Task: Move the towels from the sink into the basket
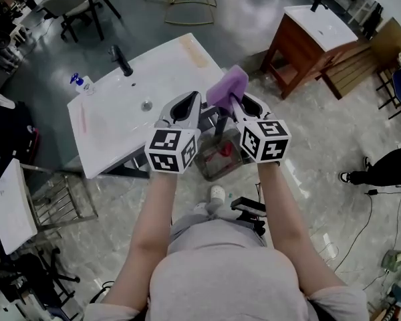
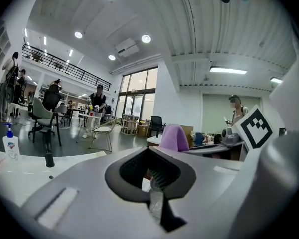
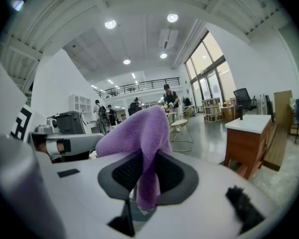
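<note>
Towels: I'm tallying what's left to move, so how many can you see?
1 for sure: a purple towel pinched in the right claw, beside the sink. The basket below holds something red, maybe another; the sink shows none.

Two claws (image 1: 189,100) (image 1: 236,103), one purple towel (image 1: 227,87), two sinks (image 1: 120,122) (image 1: 324,27), one basket (image 1: 208,170), one soap bottle (image 1: 84,85)
</note>
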The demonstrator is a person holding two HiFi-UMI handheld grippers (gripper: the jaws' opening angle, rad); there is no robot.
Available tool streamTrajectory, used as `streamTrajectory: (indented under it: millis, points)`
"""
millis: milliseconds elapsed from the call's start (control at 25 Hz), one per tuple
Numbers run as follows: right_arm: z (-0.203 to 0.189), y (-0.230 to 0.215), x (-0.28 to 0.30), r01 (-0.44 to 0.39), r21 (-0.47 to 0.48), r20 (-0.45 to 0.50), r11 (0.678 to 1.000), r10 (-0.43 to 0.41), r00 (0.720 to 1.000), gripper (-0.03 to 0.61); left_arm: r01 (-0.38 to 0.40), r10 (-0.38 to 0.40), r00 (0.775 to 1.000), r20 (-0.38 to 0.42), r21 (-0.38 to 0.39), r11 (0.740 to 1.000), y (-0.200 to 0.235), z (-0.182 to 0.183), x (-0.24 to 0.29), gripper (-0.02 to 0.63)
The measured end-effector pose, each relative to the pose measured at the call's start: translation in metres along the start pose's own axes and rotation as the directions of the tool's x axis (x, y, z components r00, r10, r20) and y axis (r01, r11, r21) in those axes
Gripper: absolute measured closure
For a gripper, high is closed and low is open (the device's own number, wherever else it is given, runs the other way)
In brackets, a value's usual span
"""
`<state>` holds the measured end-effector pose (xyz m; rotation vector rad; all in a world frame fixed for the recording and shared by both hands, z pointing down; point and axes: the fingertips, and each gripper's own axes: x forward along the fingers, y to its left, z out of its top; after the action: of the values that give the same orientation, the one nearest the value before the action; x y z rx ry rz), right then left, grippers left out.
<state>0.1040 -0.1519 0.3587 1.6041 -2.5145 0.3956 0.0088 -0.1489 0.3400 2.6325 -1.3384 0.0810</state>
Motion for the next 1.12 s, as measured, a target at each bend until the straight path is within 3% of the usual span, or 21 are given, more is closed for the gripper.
streamTrajectory:
  millis: [560,1120]
  points:
    - [-0.023,-0.019,-0.024,0.084,0.01,-0.015,0.996,-0.084,0.996,0.495,0.101,-0.102,0.994,-0.043,-0.025,0.995,-0.026,-0.027,0.012,0.607]
    - [-0.09,-0.043,-0.035,0.115,0.032,-0.117,0.993,-0.11,0.987,0.495,0.084,-0.087,0.993,-0.077,-0.042,0.996,-0.031,-0.074,0.02,0.607]
